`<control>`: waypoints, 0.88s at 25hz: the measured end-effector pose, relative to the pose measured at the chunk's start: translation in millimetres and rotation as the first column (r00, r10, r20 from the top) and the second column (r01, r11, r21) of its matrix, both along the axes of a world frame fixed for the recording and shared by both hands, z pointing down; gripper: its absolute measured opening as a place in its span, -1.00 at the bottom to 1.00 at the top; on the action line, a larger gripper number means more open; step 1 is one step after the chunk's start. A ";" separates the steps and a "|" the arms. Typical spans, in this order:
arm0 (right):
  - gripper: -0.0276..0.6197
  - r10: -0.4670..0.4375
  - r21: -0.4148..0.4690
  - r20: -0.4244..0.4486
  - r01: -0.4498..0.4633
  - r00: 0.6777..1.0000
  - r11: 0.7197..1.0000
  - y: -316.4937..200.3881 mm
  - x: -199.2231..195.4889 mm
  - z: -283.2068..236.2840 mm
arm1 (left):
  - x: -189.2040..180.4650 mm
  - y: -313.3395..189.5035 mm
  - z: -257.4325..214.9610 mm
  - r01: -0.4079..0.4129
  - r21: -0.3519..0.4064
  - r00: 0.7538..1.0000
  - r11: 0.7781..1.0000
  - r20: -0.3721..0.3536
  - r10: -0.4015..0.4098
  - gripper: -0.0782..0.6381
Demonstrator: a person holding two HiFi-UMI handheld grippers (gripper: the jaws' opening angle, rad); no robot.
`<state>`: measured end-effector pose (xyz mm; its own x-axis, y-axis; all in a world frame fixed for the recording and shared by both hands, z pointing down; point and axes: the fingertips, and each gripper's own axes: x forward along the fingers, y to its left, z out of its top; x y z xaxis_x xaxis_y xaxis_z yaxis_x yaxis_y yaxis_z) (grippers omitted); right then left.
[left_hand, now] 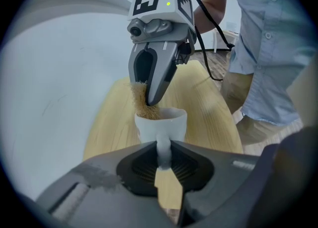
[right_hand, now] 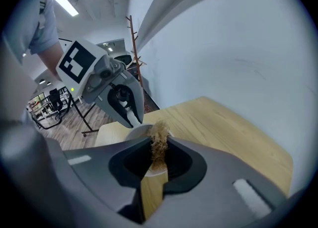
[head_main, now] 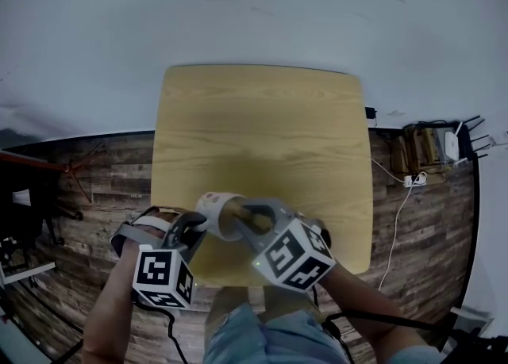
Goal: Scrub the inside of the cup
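A white cup (head_main: 216, 212) hangs over the near left part of the wooden table (head_main: 262, 124), tipped with its mouth toward my right gripper. My left gripper (left_hand: 163, 158) is shut on the cup's handle (left_hand: 163, 145), which stands pinched between the jaws below the cup (left_hand: 161, 122). My right gripper (right_hand: 158, 158) is shut on a tuft of brown fibre scrubber (right_hand: 159, 140). In the left gripper view the scrubber (left_hand: 140, 100) dips past the cup's rim, with the right gripper (left_hand: 148, 102) just above it. The cup's bottom is hidden.
The table's front edge (head_main: 278, 279) lies just below both grippers, with the person's legs (head_main: 262, 331) under it. A wood floor surrounds the table. A power strip and cables (head_main: 414, 180) lie at the right. A white wall stands behind the table.
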<state>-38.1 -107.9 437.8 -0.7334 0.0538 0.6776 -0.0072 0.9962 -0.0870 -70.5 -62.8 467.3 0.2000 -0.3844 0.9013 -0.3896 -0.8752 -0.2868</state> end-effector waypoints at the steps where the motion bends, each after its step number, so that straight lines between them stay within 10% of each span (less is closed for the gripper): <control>1: -0.74 -0.007 0.018 -0.002 0.007 1.000 1.000 -1.1 0.9 1.0 | -0.1 -0.1 -0.2 0.000 0.000 1.000 1.000 0.000 0.000 -0.59; 11: -0.74 -0.061 0.082 -0.088 0.068 0.994 0.994 7.6 23.4 26.1 | 0.5 -0.6 -2.9 0.021 -0.003 1.000 1.000 -0.006 -0.021 -0.59; 22: -0.74 -0.048 -0.158 -0.070 0.036 0.996 0.987 41.6 15.1 33.0 | 1.4 -0.1 -1.7 0.022 -0.001 1.000 1.000 0.003 -0.022 -0.59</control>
<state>-23.0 -66.3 470.8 -0.6767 0.1930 0.7105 0.0222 0.9699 -0.2423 -69.1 -62.9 465.6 0.1892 -0.3879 0.9021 -0.4078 -0.8667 -0.2872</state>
